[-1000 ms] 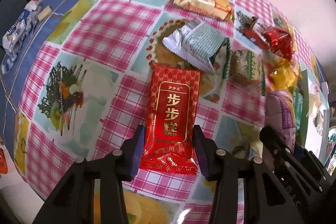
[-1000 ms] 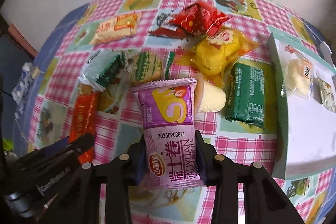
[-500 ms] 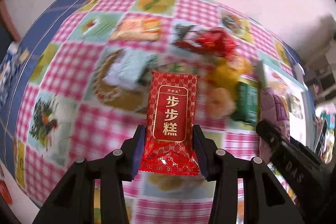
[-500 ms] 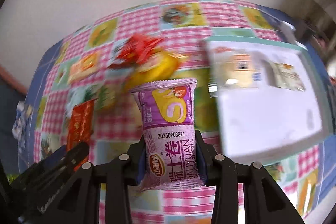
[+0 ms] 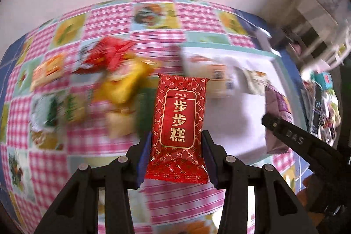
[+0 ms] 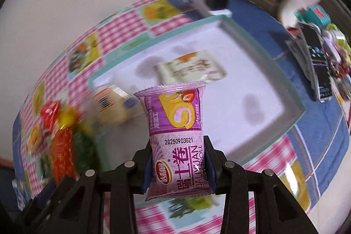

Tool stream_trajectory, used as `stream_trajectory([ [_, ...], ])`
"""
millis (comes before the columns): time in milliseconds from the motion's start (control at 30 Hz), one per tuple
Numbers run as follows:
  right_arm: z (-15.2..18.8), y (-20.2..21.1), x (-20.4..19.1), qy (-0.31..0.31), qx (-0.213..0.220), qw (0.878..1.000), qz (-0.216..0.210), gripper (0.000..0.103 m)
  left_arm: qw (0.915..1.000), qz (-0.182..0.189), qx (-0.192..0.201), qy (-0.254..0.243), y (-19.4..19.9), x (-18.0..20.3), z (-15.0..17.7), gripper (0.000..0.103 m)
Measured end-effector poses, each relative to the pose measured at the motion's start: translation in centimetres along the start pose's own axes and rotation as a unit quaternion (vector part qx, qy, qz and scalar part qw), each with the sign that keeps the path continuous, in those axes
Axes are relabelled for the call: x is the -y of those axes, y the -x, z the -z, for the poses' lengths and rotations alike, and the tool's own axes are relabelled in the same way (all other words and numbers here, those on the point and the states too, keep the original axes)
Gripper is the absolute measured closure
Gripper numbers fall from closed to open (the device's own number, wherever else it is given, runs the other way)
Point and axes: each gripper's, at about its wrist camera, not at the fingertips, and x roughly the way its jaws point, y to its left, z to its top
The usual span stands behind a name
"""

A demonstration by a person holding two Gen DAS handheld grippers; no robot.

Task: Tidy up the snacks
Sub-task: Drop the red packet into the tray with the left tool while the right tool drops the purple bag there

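My left gripper (image 5: 176, 154) is shut on a red snack packet (image 5: 179, 124) with gold lettering, held above the table. My right gripper (image 6: 177, 159) is shut on a purple Swiss roll packet (image 6: 177, 137), held over the near edge of the white tray (image 6: 291, 100) with a teal rim. The tray holds a pale packet (image 6: 193, 68) and a yellowish packet (image 6: 114, 106). In the left wrist view the tray (image 5: 245, 120) lies right of my packet, and the right gripper (image 5: 294, 139) with the purple packet (image 5: 278, 102) is over it.
A blurred heap of loose snacks, red (image 5: 109, 54), yellow (image 5: 122, 82) and green (image 5: 54, 111), lies left of the tray on the pink checked tablecloth (image 5: 92, 142). Beyond the table's right edge stand a black remote-like object (image 6: 318, 71) and assorted clutter.
Both grippers have lifted and swung right with their packets, from over the snack heap toward the tray. The right gripper is now over the tray.
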Motion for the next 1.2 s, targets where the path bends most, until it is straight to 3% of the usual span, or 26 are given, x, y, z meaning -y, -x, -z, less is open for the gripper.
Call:
stream_trajectory([
  [433, -2.4, -1.9, 5.5, -0.064, -0.008, 0.998, 0.017, 0.059, 0.9964, 0.020, -0.023, -0.079, -4.7, 8.7, -1.4, 0.056],
  [533, -2.6, -1.8, 5.5, -0.062, -0.004, 0.998, 0.022, 0.051, 0.9959, 0.022, -0.030, -0.082, -5.2, 9.0, -1.3, 0.054],
  [600, -2.5, -1.6, 5.4, -0.060, -0.004, 0.998, 0.017, 0.038, 0.9965, 0.018, -0.030, -0.076, -5.2, 8.8, -1.2, 0.050],
  [800, -2.4, -1.7, 4.6, -0.046, -0.008, 0.999, 0.006, 0.032, 0.9980, 0.026, -0.017, -0.054, -3.6, 7.1, -1.2, 0.038],
  [1067, -1.3, -1.2, 3.1, -0.017, 0.007, 1.000, 0.006, 0.002, 0.9996, -0.018, 0.017, 0.016, -1.8, 1.8, -1.3, 0.019],
  [1167, -0.7, -1.1, 2.3, -0.004, 0.006, 1.000, -0.002, 0.000, 0.9988, -0.028, 0.019, 0.034, -1.8, -0.2, -1.1, 0.014],
  [1200, -0.5, -1.1, 2.0, 0.000, 0.006, 1.000, -0.007, 0.000, 0.9987, -0.031, 0.018, 0.038, -1.9, -0.8, -1.0, 0.007],
])
